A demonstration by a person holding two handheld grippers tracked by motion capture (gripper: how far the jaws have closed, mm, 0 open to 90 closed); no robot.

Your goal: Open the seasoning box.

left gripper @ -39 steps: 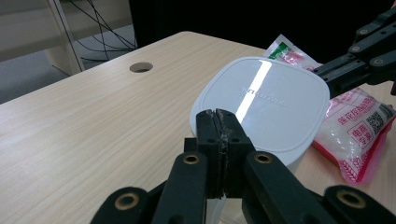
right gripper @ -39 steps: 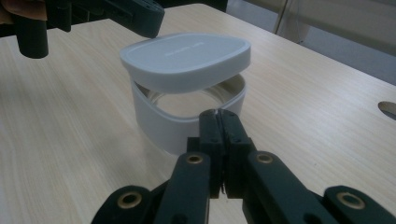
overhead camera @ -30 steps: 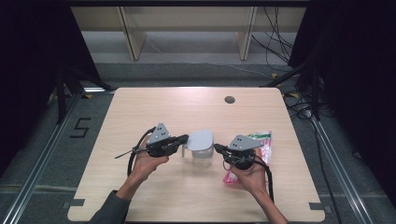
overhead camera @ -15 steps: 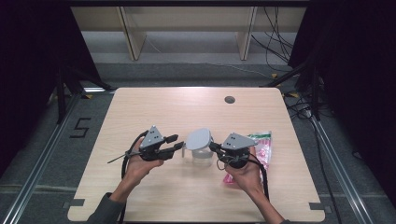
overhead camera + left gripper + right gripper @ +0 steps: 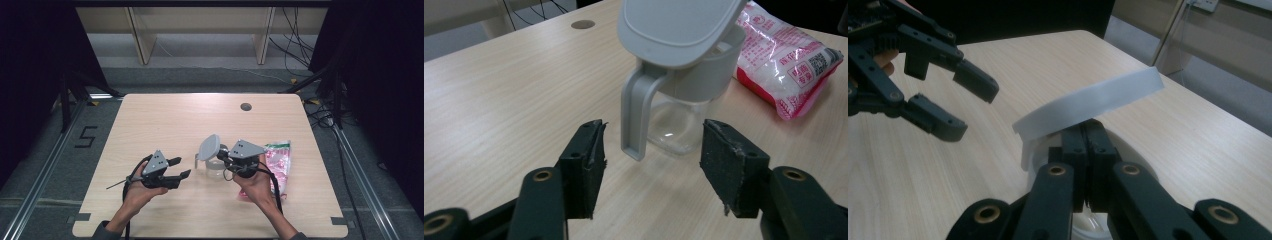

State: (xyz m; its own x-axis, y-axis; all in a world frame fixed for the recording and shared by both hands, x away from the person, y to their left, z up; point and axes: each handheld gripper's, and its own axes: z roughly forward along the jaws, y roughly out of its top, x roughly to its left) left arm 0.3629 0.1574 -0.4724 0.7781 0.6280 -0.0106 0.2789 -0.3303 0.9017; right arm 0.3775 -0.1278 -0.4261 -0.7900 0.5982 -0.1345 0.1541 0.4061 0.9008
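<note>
Pitcher: clear plastic pitcher [image 5: 214,167] with a grey collar and grey handle, standing upright on the wooden table [image 5: 165,120], a little toward 5 o'clock of the table's middle in the high view. In the left gripper view its handle [image 5: 633,117] faces the camera and hangs down just short of the tabletop.
Lid: grey hinged lid [image 5: 209,146] tilted up and open above the pitcher's mouth; in the right gripper view it shows as a pale slanted band [image 5: 1088,102] just beyond the jaw tips.
Right gripper: right gripper [image 5: 223,158] sits at 3 o'clock of the pitcher, right against its rim. In the right gripper view its two black jaws are pressed together with no gap, tips [image 5: 1083,131] at the base of the raised lid. Whether they pinch a tab of the lid or just rest under it, I cannot tell.
Left gripper: left gripper [image 5: 180,167] sits at 9 o'clock of the pitcher, near it but apart, held in the person's left hand [image 5: 137,192]. Its jaws stand wide apart and grasp nothing; in the left gripper view the pitcher's handle shows between the two pads [image 5: 589,150], farther off.
Bag: pink and white printed bag [image 5: 277,162] of white grains lying flat at 3 o'clock of the pitcher, under and beyond the person's right hand [image 5: 257,185]; in the left gripper view it lies close behind the pitcher [image 5: 784,60].
Table hole: small dark round grommet [image 5: 245,106] at 12 o'clock of the pitcher, well apart, near the far edge.
</note>
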